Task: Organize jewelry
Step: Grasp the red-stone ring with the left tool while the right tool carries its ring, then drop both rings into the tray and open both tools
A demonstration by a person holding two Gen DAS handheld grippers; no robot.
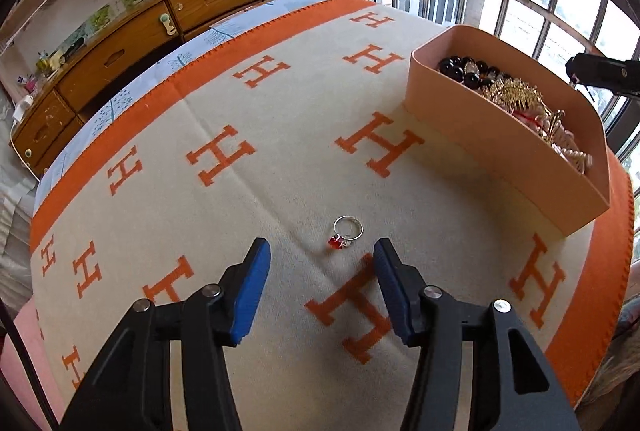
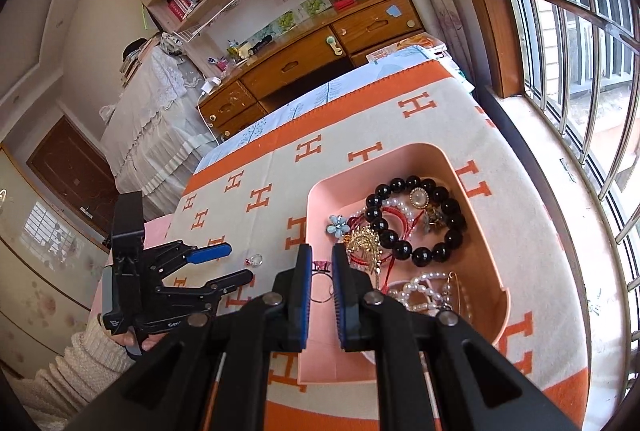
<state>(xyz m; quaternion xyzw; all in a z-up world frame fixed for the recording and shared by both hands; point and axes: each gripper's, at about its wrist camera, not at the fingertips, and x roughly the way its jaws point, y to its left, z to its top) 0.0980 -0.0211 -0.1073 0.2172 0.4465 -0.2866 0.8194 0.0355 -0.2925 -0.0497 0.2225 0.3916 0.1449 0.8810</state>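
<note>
The left claw (image 1: 322, 251) stands apart over a small, light, hard red-stone ring (image 1: 346, 233) lying on the blanket at twelve o'clock from it, best pinched across its band, while the right claw (image 2: 322, 259) is clamped on another ring (image 2: 321, 267) above the pink box (image 2: 478, 167).

Right gripper (image 2: 322, 261) jaws clamping pink-stoned ring (image 2: 321, 265) over peach box (image 2: 478, 187), black bead bracelet (image 2: 416, 219) inside

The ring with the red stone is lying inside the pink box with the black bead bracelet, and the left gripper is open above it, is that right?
Not quite. The ring with the red stone lies on the blanket, outside the pink box, as the left wrist view shows. The left gripper is open above it.
</note>
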